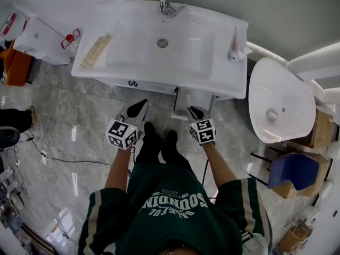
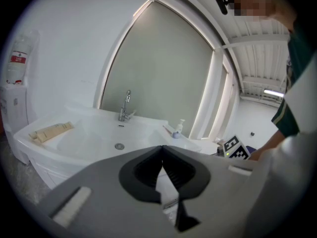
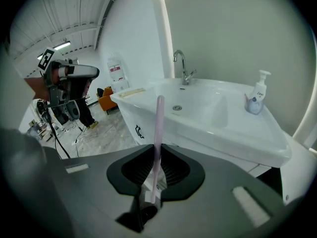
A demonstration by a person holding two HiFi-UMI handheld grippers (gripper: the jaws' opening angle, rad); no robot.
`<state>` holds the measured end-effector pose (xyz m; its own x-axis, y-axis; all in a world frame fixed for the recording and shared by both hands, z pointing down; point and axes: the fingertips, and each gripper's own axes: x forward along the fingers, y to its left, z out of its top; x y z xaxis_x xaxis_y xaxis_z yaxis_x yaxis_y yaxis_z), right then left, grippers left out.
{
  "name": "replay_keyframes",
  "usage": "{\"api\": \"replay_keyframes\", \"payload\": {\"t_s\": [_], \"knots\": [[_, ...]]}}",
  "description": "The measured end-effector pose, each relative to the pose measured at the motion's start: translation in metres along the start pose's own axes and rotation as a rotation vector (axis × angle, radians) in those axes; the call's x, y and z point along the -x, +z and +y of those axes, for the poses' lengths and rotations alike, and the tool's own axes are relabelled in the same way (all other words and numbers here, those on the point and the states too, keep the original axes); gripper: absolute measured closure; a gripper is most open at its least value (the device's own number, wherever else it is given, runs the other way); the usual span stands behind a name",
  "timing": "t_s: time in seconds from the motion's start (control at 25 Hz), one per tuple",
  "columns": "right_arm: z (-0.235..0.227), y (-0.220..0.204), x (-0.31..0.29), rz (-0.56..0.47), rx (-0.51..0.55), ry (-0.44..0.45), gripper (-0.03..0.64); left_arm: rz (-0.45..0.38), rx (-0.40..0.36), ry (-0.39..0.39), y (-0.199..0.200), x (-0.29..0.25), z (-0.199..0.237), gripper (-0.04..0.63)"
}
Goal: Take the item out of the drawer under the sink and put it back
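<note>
A white sink (image 1: 212, 62) stands in front of me with its cabinet below. Under its right part a white drawer (image 1: 202, 97) looks pulled out a little. My right gripper (image 1: 194, 111) hovers just before that drawer and is shut on a thin pink stick (image 3: 158, 133), perhaps a toothbrush. The stick stands upright between the right gripper's (image 3: 157, 150) jaws and rises past their tips. My left gripper (image 1: 141, 106) hangs in front of the cabinet's left half. In its own view the left gripper (image 2: 162, 150) has its jaws closed tip to tip with nothing between them.
On the sink top stand a soap dispenser (image 1: 235, 49) at the right, a tap (image 1: 167, 4) at the back and a pale wooden piece (image 1: 96, 50) at the left. A loose white basin (image 1: 279, 102) and cardboard boxes (image 1: 319, 129) lie at the right. Cables (image 1: 53, 155) cross the marble floor at the left.
</note>
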<state>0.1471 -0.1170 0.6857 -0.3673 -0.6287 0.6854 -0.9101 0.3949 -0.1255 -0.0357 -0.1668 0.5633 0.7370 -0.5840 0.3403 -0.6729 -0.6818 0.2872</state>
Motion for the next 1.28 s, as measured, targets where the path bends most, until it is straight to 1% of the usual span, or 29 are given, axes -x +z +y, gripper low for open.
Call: {"api": "replay_keyframes", "payload": {"t_s": [0.12,0.28,0.4,0.52,0.72,0.84,0.96,1.16,1.28], "knots": [[-0.003,-0.021,-0.019,0.069,0.032,0.010,0.568,0.024,0.018,-0.004,-0.012,-0.005,0.002,0.545],[-0.018,-0.055,-0.052,0.185,0.073,0.019,0.568,0.047,0.041,0.003,-0.028,-0.009,0.007,0.545],[-0.032,-0.086,-0.080,0.254,0.074,0.025,0.568,0.069,0.063,0.020,-0.046,-0.010,0.014,0.545],[-0.044,-0.100,-0.103,0.304,0.079,0.013,0.568,0.093,0.075,0.042,-0.064,-0.008,0.024,0.545],[-0.060,-0.134,-0.144,0.427,0.112,0.011,0.568,0.126,0.092,0.075,-0.088,0.000,0.031,0.545],[-0.070,-0.150,-0.166,0.477,0.113,0.004,0.568,0.148,0.099,0.093,-0.100,0.003,0.034,0.545],[-0.080,-0.167,-0.183,0.534,0.081,-0.015,0.568,0.165,0.115,0.116,-0.113,0.008,0.041,0.545],[-0.092,-0.189,-0.205,0.581,0.071,-0.039,0.568,0.179,0.141,0.151,-0.126,0.014,0.052,0.545],[-0.097,-0.196,-0.215,0.606,0.078,-0.041,0.568,0.182,0.148,0.151,-0.131,0.013,0.054,0.545]]}}
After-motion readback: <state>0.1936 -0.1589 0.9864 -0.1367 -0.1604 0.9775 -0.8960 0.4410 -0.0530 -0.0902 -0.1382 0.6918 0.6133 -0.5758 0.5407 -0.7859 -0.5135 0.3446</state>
